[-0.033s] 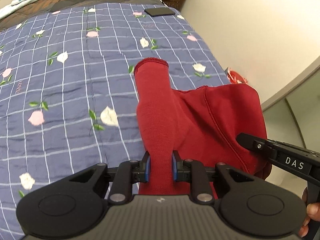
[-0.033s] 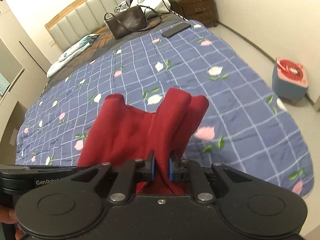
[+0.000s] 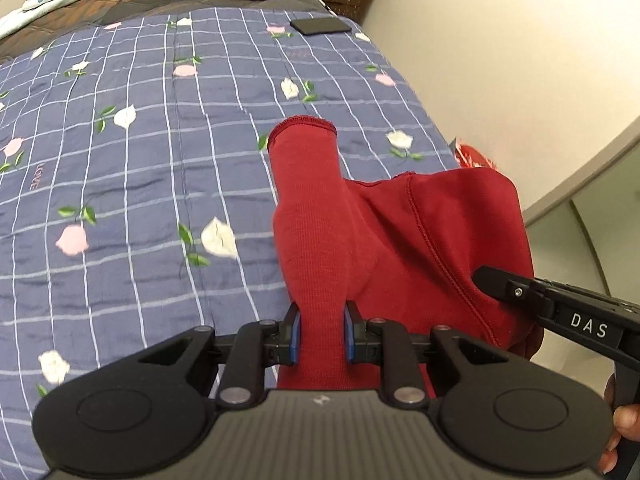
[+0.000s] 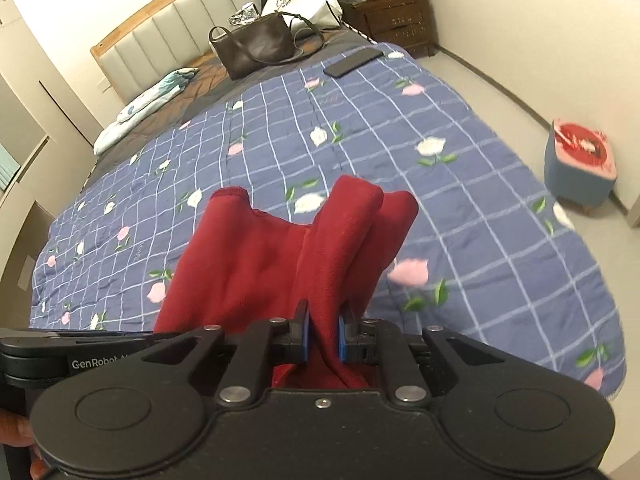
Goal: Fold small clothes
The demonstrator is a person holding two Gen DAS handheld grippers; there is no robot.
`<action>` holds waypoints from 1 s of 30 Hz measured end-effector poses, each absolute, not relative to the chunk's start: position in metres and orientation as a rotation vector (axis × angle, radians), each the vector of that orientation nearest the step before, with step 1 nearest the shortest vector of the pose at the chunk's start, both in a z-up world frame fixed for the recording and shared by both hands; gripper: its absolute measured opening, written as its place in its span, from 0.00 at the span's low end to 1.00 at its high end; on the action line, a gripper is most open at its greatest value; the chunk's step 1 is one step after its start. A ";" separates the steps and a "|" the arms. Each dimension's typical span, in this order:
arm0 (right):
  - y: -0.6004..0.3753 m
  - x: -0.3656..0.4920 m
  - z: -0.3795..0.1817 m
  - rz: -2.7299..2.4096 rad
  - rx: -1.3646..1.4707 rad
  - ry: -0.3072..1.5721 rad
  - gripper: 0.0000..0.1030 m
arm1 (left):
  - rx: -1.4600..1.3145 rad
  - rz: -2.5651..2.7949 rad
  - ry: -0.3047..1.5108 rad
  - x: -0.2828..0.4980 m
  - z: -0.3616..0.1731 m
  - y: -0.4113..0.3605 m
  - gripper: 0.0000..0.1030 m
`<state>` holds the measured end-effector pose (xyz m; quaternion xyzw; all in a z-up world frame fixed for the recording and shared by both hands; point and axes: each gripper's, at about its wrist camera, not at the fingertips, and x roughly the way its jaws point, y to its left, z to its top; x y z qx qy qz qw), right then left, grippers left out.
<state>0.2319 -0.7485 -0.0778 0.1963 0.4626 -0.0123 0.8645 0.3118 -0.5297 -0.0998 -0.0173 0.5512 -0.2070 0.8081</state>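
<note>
A small red garment [image 3: 400, 232] hangs above the blue flowered quilt [image 3: 140, 160], stretched between both grippers. My left gripper [image 3: 320, 332] is shut on a tubular red part that ends in a hemmed cuff [image 3: 302, 130]. In the right wrist view, my right gripper [image 4: 323, 334] is shut on a bunched fold of the same red garment [image 4: 260, 264], which drapes forward in two rolled lobes. The right gripper's black finger [image 3: 504, 286] shows at the garment's right edge in the left wrist view. The left gripper's body [image 4: 60, 356] is at the far left of the right wrist view.
A brown handbag [image 4: 256, 50] and a dark phone [image 4: 352, 62] lie at the far end of the bed, with a pillow [image 4: 148, 104] near the headboard. A blue stool [image 4: 580, 168] with a red top stands on the floor to the right. A wooden nightstand [image 4: 396, 16] stands in the corner.
</note>
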 end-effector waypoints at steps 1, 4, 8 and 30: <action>-0.748 0.237 -0.077 -0.024 0.406 0.970 0.13 | -0.044 -0.440 1.177 0.320 -0.101 -0.528 0.21; -0.746 0.262 -0.078 -0.011 0.384 0.976 0.13 | -0.058 -0.421 1.176 0.346 -0.106 -0.519 0.21; -0.738 0.309 -0.085 0.020 0.345 0.991 0.13 | -0.080 -0.392 1.185 0.391 -0.118 -0.507 0.21; -0.717 0.505 -0.153 0.056 0.246 1.104 0.13 | -0.201 -0.314 1.262 0.537 -0.187 -0.464 0.21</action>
